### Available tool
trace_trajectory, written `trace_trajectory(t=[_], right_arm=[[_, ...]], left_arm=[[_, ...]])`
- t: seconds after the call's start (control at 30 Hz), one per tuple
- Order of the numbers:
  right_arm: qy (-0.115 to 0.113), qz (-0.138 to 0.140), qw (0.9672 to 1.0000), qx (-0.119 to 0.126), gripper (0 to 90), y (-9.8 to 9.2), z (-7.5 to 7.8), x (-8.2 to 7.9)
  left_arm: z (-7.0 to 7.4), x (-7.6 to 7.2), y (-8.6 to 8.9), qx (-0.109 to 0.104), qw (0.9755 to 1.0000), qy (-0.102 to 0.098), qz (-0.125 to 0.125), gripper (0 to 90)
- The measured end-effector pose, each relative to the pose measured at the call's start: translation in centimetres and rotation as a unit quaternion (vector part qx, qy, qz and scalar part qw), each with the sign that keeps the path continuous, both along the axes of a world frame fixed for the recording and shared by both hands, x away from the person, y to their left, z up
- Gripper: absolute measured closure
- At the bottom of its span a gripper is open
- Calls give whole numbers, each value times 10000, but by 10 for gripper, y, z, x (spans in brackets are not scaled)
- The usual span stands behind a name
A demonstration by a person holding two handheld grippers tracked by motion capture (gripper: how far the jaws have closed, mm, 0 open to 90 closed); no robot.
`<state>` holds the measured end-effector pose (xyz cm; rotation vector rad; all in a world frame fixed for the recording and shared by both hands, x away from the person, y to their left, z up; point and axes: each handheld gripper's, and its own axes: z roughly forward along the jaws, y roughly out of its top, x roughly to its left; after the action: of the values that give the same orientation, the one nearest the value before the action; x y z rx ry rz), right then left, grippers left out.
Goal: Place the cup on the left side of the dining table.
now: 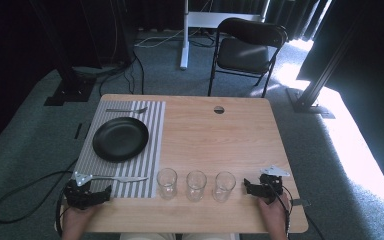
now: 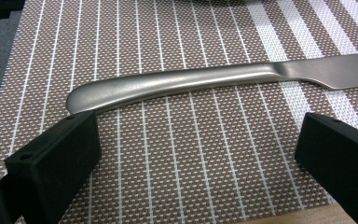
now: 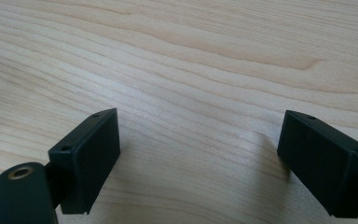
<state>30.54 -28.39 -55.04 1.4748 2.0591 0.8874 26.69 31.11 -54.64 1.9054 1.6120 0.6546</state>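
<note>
Table (image 1: 240,135), from my seat: placemat (image 1: 156,145) on the left half; plate (image 1: 120,138) on its middle; fork (image 1: 126,110) on its far edge, behind the plate; knife (image 1: 122,178) along its near edge, before the plate. Three glasses (image 1: 195,185) in a row right of the mat, near edge. My left gripper (image 1: 100,195) at the near left corner, just before the knife; my right gripper (image 1: 252,189) just right of the glasses. Chair (image 1: 247,47) beyond the far edge.
</note>
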Motion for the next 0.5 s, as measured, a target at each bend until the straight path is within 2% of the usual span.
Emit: trace_trajectory(t=[0.5], right_arm=[[5,-9,10000,3,125,0,0,0]], left_arm=[[1,0,2,0,9999,40,-139,6]])
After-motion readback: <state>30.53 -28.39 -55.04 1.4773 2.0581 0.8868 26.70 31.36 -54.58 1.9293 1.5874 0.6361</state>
